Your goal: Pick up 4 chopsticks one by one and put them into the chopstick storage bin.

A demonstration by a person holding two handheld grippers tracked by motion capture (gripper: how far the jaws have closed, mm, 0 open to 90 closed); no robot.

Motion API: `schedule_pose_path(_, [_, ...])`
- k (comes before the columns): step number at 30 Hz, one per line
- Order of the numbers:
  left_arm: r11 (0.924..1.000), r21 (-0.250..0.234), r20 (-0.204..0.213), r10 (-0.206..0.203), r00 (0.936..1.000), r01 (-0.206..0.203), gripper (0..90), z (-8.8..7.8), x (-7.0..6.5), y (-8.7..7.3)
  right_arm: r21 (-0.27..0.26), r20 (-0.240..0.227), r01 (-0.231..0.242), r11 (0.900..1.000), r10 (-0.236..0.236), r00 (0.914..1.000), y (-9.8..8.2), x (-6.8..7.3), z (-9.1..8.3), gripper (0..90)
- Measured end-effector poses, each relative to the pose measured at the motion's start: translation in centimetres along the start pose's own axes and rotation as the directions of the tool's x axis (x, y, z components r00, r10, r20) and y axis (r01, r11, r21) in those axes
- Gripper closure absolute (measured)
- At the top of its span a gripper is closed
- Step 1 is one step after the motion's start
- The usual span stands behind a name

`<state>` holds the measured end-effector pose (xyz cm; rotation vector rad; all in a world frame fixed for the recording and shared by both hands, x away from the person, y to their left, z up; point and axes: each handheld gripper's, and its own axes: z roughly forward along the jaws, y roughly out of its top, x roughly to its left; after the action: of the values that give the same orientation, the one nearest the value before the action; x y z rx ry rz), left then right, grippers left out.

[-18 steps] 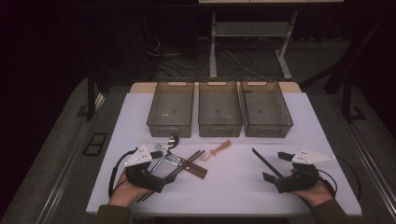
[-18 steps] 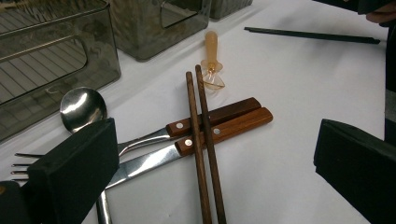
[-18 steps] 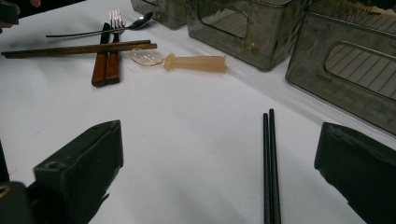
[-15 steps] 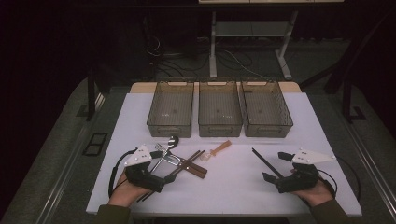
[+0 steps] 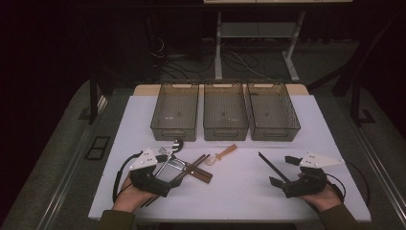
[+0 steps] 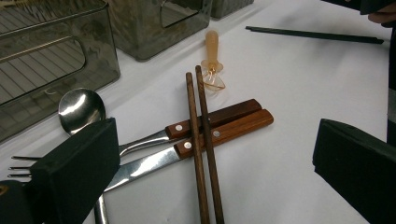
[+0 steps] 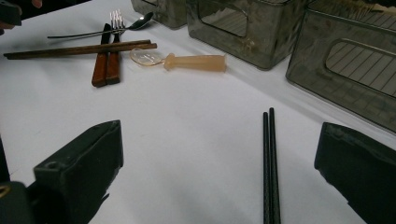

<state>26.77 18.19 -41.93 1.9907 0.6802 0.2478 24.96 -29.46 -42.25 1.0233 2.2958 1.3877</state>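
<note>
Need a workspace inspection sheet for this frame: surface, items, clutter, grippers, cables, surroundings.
Surface: white tabletop, flat, no spills seen.
Job's things: three smoky translucent plastic bins in a row, nothing seen inside; brown wooden chopsticks lying across two wood-handled utensils; steel spoon; fork; translucent orange small scoop; black chopsticks.
Clutter: nothing seen.
Grippers: left gripper and right gripper both open, empty.
Cables: black cable loops from left gripper.
Surroundings: dark floor, metal stand behind.
</note>
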Motion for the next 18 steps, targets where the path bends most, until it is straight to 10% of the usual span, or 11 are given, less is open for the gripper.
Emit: schedule_pose_path(18, [0.9999,0.012,0.028,-0.002,0.9996,0.002,24.7,-0.08,-0.02,0.06,-0.004,0.005,-0.003,1.0,0.003,1.0,0.03,0.0,0.0,1.4])
